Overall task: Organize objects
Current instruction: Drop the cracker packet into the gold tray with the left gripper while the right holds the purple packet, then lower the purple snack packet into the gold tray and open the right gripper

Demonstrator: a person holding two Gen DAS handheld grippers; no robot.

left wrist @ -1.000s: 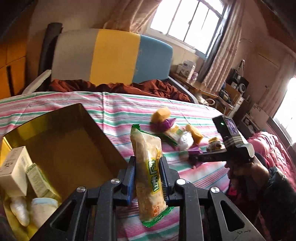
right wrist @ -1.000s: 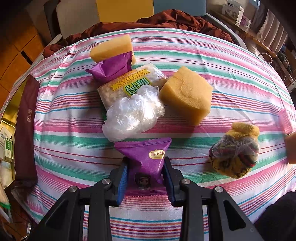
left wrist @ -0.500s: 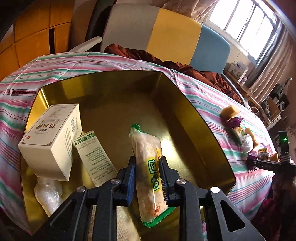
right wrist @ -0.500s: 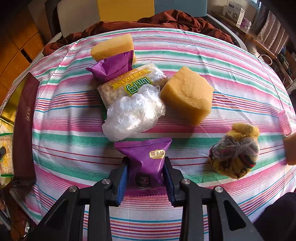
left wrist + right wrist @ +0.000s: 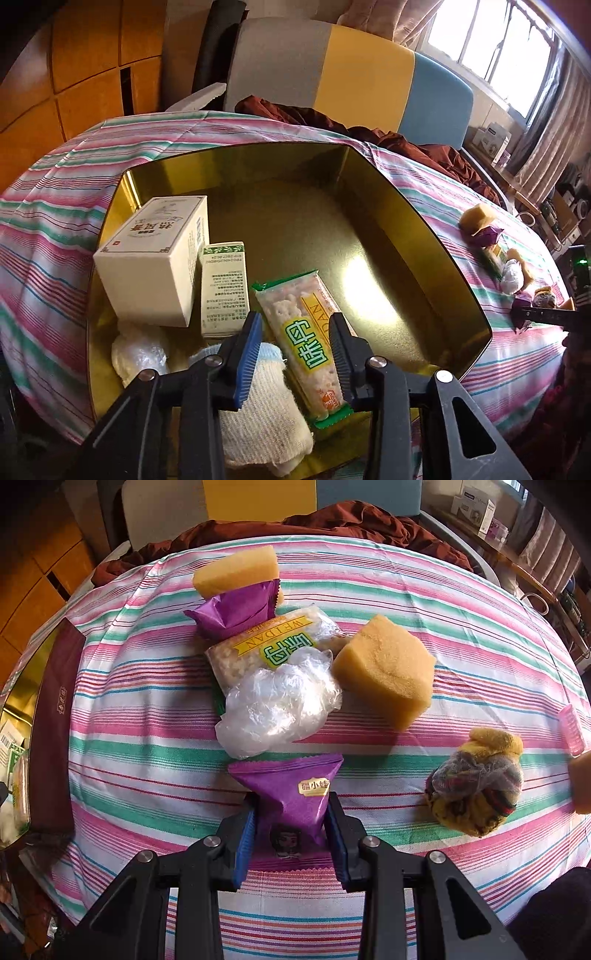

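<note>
My left gripper (image 5: 295, 343) is open above the gold tin box (image 5: 424, 229). A green and yellow cracker pack (image 5: 303, 332) lies loose between the jaws inside the box, leaning on a white knitted cloth (image 5: 266, 417). My right gripper (image 5: 291, 834) is shut on a purple snack packet (image 5: 295, 794) low over the striped tablecloth (image 5: 147, 805). In front of it lie a crumpled clear plastic bag (image 5: 277, 701), a second cracker pack (image 5: 266, 650), a second purple packet (image 5: 236, 609) and two yellow sponges (image 5: 388, 668).
The box also holds a large white carton (image 5: 155, 258), a small green-print carton (image 5: 223, 288) and a plastic-wrapped bundle (image 5: 138, 354). A rolled yellow sock bundle (image 5: 476, 782) lies right of my right gripper. The box's maroon side (image 5: 55, 731) shows at the left. A chair (image 5: 351, 74) stands behind the table.
My left gripper moved over the box, lowered and opened, letting go of the cracker pack, which now lies in the box. The right gripper has stayed shut on the purple packet.
</note>
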